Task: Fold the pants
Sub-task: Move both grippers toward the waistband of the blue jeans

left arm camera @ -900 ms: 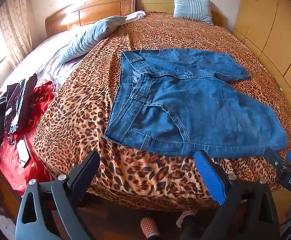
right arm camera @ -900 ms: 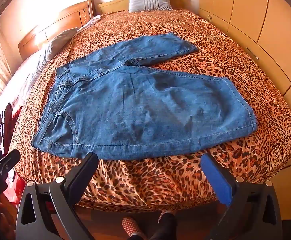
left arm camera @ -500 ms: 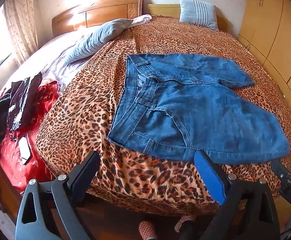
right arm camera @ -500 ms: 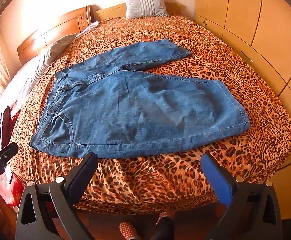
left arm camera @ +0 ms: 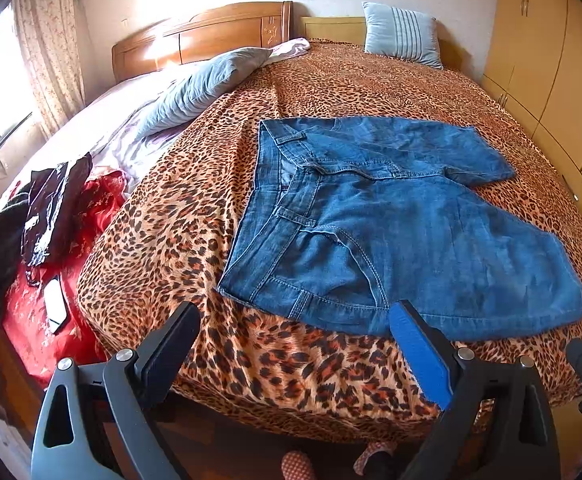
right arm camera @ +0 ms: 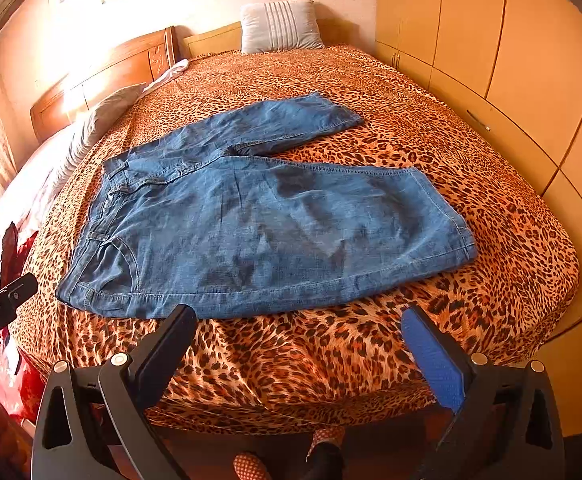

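1. Leopard-print bedspread (left arm camera: 195, 208) covers the bed, carrying everything.
2. Blue pants (right arm camera: 259, 224) lie flat near its front edge, unfolded; folding seems not yet begun.
3. Left gripper (left arm camera: 295, 320) and right gripper (right arm camera: 299, 322) hover short, jaws apart, empty; next, reach and pinch fabric.

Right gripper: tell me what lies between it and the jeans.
Only bare leopard-print bedspread separates the open right gripper from the near edge of the jeans, as the right wrist view shows.
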`<act>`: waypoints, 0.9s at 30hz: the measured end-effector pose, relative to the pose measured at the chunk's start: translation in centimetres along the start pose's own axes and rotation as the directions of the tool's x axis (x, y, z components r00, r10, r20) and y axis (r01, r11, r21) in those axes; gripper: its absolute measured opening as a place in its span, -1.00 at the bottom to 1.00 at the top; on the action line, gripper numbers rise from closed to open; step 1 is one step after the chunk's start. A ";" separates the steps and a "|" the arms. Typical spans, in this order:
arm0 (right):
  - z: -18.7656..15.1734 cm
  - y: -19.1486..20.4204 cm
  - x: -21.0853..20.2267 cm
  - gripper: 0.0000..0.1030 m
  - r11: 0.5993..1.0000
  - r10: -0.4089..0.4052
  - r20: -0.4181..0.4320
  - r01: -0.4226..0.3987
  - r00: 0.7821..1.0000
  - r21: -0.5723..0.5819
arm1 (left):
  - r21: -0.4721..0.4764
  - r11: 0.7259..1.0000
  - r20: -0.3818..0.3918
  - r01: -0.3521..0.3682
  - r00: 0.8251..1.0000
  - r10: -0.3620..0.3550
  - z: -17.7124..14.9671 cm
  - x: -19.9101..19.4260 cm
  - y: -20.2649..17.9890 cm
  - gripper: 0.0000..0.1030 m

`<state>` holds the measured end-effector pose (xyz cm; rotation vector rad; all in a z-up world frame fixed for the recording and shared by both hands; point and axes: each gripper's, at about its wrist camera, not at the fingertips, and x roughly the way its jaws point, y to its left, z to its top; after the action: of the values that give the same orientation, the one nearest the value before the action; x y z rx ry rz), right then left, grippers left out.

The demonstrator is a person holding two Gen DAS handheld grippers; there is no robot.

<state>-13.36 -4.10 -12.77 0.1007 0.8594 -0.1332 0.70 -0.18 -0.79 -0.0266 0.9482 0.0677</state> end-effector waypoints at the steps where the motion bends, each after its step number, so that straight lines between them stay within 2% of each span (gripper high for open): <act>1: -0.1 -0.3 0.0 0.99 1.000 -0.002 -0.001 0.002 1.000 0.008 | 0.000 1.000 -0.002 0.003 1.000 -0.003 0.0 0.0 0.0 0.87; 18: -0.3 -1.4 -0.4 0.99 0.999 -0.012 0.018 0.012 1.000 0.037 | -0.002 1.000 0.019 0.021 1.000 -0.021 0.5 -0.6 -0.3 0.87; 27: -0.8 -2.2 0.0 0.99 0.999 -0.018 -0.006 0.019 1.000 0.050 | 0.005 1.000 0.005 0.028 1.000 -0.028 0.1 -0.5 -0.8 0.87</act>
<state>-14.32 -6.16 -13.34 0.1405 0.8625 -0.1720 0.60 -1.03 -0.33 -0.0355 0.9423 0.0398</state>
